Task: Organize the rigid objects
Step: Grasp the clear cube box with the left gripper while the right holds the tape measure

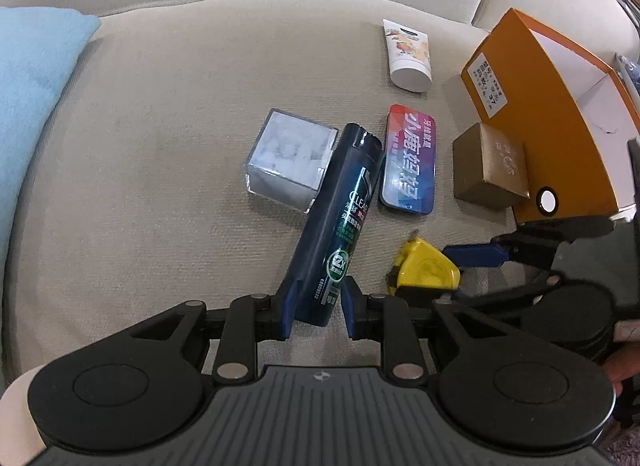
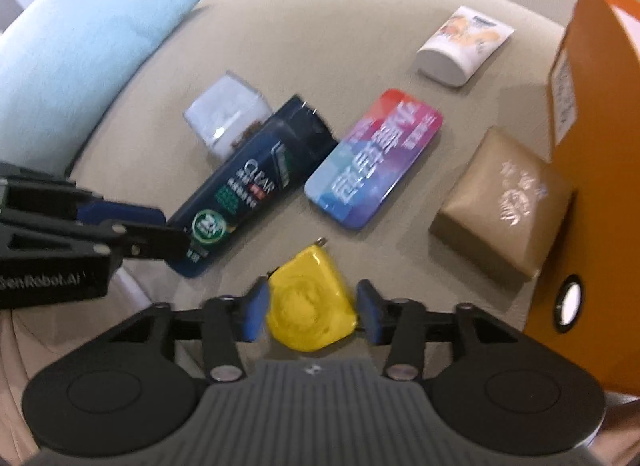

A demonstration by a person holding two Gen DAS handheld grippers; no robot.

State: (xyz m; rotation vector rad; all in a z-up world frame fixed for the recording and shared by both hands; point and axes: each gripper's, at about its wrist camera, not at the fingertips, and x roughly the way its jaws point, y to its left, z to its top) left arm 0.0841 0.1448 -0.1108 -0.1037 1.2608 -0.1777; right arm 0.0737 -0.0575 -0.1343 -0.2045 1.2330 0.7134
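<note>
A dark CLEAR shampoo bottle [image 1: 344, 201] [image 2: 248, 181] lies tilted on the beige sofa cushion [image 1: 160, 145]. My left gripper [image 1: 320, 284] is shut on its bottom end, a blue pad on each side. One of its fingers [image 2: 132, 213] reaches in from the left in the right wrist view. A yellow rounded tape measure [image 2: 308, 310] [image 1: 428, 270] sits on the cushion between the pads of my right gripper [image 2: 314, 286]. That gripper is open, with a small gap showing at the right pad. One right finger [image 1: 476, 256] shows beside the yellow case in the left wrist view.
An open orange box [image 1: 560, 113] [image 2: 592, 185] stands at the right, with a brown paper box [image 1: 492, 165] [image 2: 504, 201] against it. A colourful flat tin [image 1: 410, 161], a white tube [image 1: 408, 53] and a clear cube [image 1: 288, 157] lie nearby. A light blue pillow [image 1: 32, 85] is at the left.
</note>
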